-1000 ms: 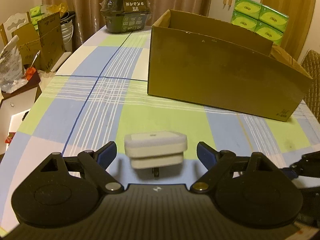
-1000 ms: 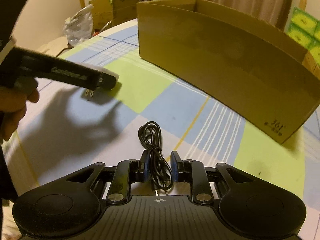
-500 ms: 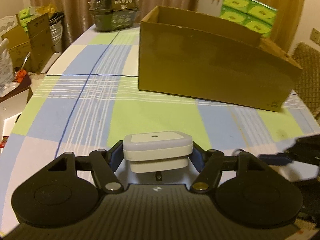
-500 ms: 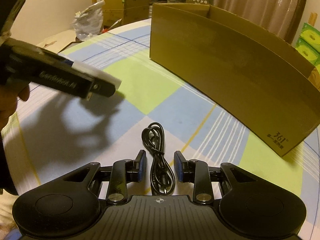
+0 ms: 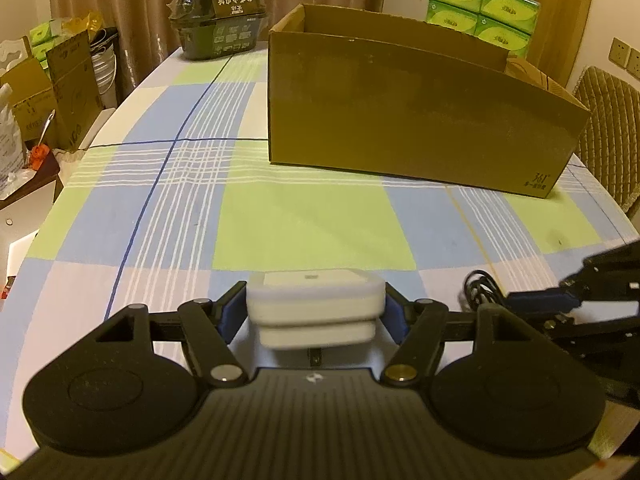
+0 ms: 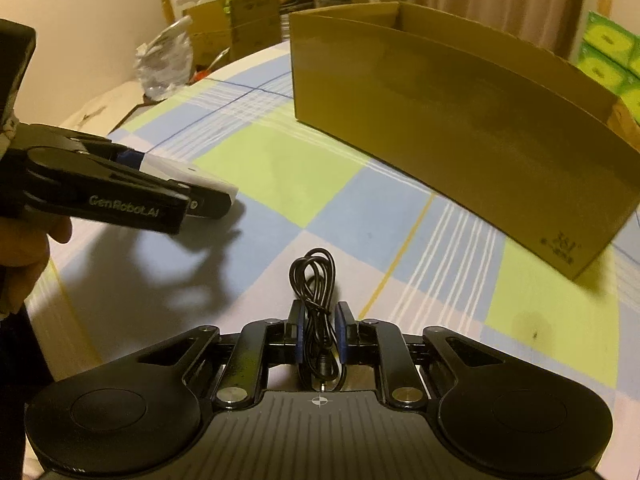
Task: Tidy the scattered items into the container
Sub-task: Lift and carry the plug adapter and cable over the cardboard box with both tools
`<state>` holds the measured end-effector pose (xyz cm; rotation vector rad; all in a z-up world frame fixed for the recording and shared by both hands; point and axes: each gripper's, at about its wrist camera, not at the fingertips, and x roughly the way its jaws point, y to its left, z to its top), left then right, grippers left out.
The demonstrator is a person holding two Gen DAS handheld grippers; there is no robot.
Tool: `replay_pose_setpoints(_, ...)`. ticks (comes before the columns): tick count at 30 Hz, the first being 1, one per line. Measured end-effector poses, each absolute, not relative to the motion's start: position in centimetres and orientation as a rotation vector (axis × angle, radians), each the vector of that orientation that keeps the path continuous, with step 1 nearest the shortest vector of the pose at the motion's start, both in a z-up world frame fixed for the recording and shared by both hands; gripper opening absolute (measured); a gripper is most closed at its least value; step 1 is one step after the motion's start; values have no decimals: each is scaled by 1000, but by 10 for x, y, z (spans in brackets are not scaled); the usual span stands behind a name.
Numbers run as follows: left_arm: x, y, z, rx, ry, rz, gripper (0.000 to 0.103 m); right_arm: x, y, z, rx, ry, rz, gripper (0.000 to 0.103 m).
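My left gripper (image 5: 314,312) is shut on a white plug adapter (image 5: 314,308) and holds it just above the checked tablecloth; it also shows in the right wrist view (image 6: 208,196). My right gripper (image 6: 320,334) is shut on a coiled black cable (image 6: 314,280), which also shows in the left wrist view (image 5: 478,292). The open brown cardboard box (image 5: 400,120) stands beyond both, on the far right half of the table (image 6: 460,120).
A dark packaged box (image 5: 218,20) stands at the table's far end. Green tissue packs (image 5: 482,8) are stacked behind the cardboard box. Cartons and bags (image 5: 48,92) crowd the floor left of the table. A padded chair (image 5: 612,132) stands at the right.
My left gripper closed on the white adapter and lifted it slightly. My right gripper closed its fingers tighter on the black cable and lifted it a little.
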<state>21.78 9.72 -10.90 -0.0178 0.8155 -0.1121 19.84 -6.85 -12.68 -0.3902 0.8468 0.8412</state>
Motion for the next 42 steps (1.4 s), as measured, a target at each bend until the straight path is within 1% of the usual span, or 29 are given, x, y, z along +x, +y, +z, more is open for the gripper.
replay_pose_setpoints(1,219,97,-109,-17,818,-106,67,197,-70,-127,-388,848,839,12)
replay_pose_setpoints(4,221,95,-111,-1,827,-94,67,194,-75,-126,-379,851,825,12)
replay_pose_setpoints(6,221,93,-112,10,836,-94,63,193,-80,-125,-366,855,809,12)
replay_pose_setpoints(9,217,92,-110,18,831,-92,60,194,-86,-122,-345,857,785,12)
replay_pose_setpoints(42,173,74,-83,19,820,-139,60,180,-128,-95,-261,821,666,12)
